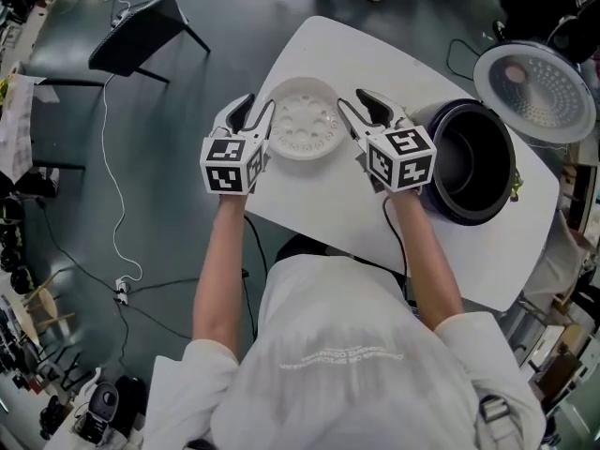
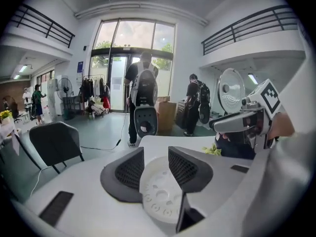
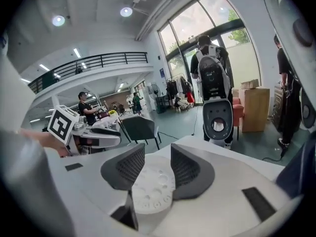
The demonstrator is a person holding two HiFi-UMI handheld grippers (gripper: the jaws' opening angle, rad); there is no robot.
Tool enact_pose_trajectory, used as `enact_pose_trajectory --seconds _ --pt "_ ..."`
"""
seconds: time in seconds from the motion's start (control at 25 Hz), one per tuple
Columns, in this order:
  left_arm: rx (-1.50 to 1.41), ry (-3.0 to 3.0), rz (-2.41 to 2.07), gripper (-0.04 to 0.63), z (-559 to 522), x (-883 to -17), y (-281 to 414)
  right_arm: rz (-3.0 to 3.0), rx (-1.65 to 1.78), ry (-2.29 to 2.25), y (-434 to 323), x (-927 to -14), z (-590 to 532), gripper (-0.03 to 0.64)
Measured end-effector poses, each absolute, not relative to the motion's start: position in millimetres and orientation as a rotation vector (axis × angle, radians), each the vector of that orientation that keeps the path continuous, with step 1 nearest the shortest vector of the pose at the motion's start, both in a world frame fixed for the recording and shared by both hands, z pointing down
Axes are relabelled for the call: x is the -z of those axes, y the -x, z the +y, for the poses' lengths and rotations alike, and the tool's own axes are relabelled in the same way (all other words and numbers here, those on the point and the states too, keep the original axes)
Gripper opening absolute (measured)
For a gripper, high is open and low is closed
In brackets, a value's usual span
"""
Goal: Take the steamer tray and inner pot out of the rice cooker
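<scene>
You hold both forearms stretched forward, side by side. Your left gripper point(image 1: 257, 112) and right gripper point(image 1: 354, 104) tilt slightly downward, level with each other, each with its jaws standing apart.

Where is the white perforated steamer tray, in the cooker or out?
Out: the steamer tray lies on the white table, beside the black rice cooker.

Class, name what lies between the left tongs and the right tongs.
The white steamer tray, on the table; the head view shows it flanked by left tongs and right tongs.
</scene>
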State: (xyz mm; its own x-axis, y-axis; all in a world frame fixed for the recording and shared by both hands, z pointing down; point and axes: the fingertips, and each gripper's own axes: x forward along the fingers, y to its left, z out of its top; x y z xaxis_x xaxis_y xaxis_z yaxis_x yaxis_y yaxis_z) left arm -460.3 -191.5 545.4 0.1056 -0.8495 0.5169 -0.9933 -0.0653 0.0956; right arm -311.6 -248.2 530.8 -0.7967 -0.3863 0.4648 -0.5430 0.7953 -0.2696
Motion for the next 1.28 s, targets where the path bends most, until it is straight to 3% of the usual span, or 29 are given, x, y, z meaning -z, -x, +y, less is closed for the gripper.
enact_pose_trajectory --seconds 0.48,1.28 --pt "-0.377 -2.278 -1.677 0.158 -213 -463 368 -2.703 -0.340 -0.893 220 -421 -222 0.178" --pt "-0.482 -2.630 -1.399 0.158 -225 -405 164 -2.537 -0.302 -1.339 -23 -391 -220 0.192"
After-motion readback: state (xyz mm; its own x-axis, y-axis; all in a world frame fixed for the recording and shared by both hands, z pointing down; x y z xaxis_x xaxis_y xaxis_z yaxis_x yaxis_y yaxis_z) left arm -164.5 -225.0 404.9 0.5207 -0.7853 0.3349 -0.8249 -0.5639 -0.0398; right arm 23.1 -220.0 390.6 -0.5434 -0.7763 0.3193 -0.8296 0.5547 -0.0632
